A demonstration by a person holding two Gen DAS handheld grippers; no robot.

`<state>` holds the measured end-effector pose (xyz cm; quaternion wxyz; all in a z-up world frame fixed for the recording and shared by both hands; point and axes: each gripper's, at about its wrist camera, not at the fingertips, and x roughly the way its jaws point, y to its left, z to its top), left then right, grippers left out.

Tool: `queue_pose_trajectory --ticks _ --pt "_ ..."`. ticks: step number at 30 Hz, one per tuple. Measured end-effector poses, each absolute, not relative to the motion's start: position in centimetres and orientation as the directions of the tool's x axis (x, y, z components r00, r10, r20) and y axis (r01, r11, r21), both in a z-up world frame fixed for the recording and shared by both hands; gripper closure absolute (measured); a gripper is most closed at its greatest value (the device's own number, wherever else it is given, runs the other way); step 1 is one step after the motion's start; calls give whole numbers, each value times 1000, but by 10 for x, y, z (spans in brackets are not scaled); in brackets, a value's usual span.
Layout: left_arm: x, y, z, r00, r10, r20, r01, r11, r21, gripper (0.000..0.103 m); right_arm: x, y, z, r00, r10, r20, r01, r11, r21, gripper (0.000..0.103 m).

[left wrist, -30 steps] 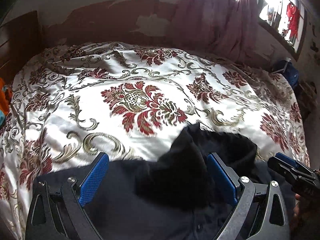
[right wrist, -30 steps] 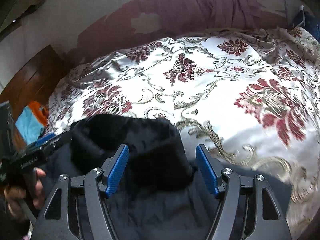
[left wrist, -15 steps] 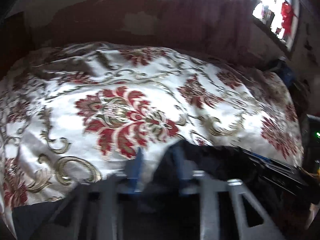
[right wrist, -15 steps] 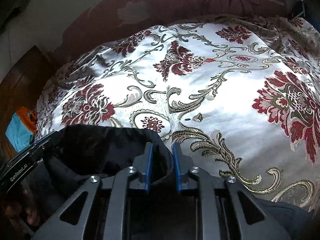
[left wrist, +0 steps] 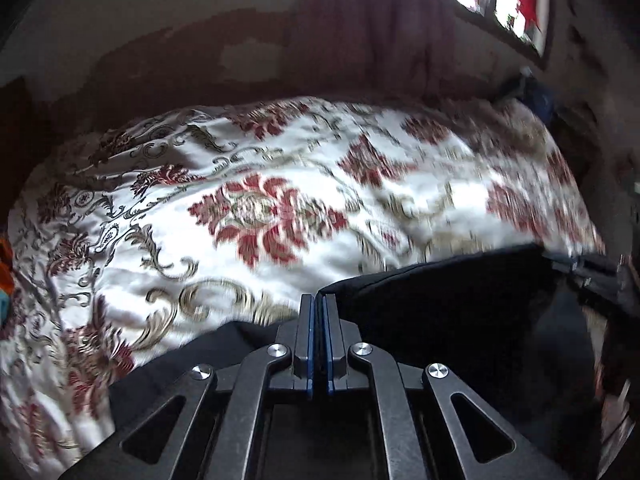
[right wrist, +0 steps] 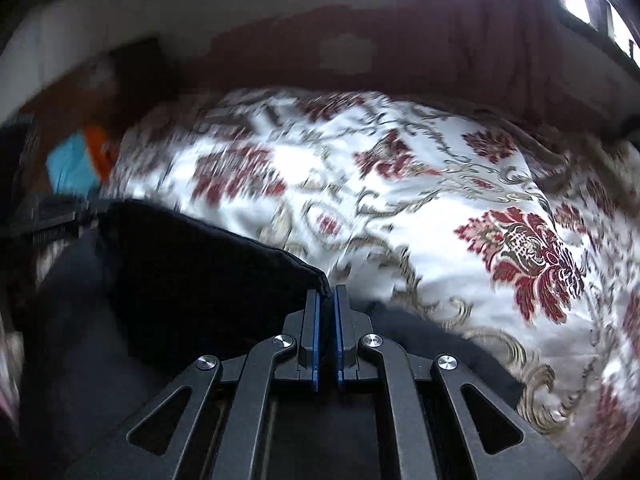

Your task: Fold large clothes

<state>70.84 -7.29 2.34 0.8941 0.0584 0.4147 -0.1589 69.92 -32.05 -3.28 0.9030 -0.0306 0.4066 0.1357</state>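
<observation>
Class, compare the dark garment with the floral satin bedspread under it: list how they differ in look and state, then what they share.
The dark garment is plain black; the floral satin bedspread is shiny white with red and gold motifs.
The garment is pinched at an edge by the left gripper and the right gripper; the bedspread lies ungripped.
Both are soft cloth.

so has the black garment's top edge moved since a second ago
Yes. The black garment top edge, slumped on the floral bedspread before, now stretches taut off it between the left tool and right tool, whose jaws just closed on it.
</observation>
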Motion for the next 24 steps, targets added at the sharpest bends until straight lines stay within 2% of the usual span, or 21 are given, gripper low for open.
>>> queue_pose_trajectory --ticks 3,7,14,18,21,22,23,24 --pt "691 -76 11 562 -201 -802 381 924 35 99 689 -312 -46 588 207 -782 -321 947 9 98" --pt "683 -77 -10 482 -186 -856 420 907 39 99 677 -299 -68 542 179 -821 -360 932 -34 98" --pt "672 -100 -47 452 -77 -889 474 865 166 99 677 -282 -104 488 116 -865 -381 920 -91 98" --pt "669 -113 -61 477 -23 -879 485 840 242 98 677 -287 -101 490 150 -859 -371 927 -49 98" --pt "662 -107 -51 514 -67 -855 498 835 233 97 666 -306 -83 483 232 -844 -364 930 48 93" --pt "658 -103 -45 525 -82 -847 506 831 234 92 662 -311 -78 487 247 -838 -366 929 61 90" --pt "655 -101 -41 536 -88 -840 509 827 238 80 658 -316 -73 489 258 -833 -369 927 70 89" --pt "651 -98 -37 544 -92 -834 513 823 243 72 653 -325 -64 496 272 -825 -367 926 84 88"
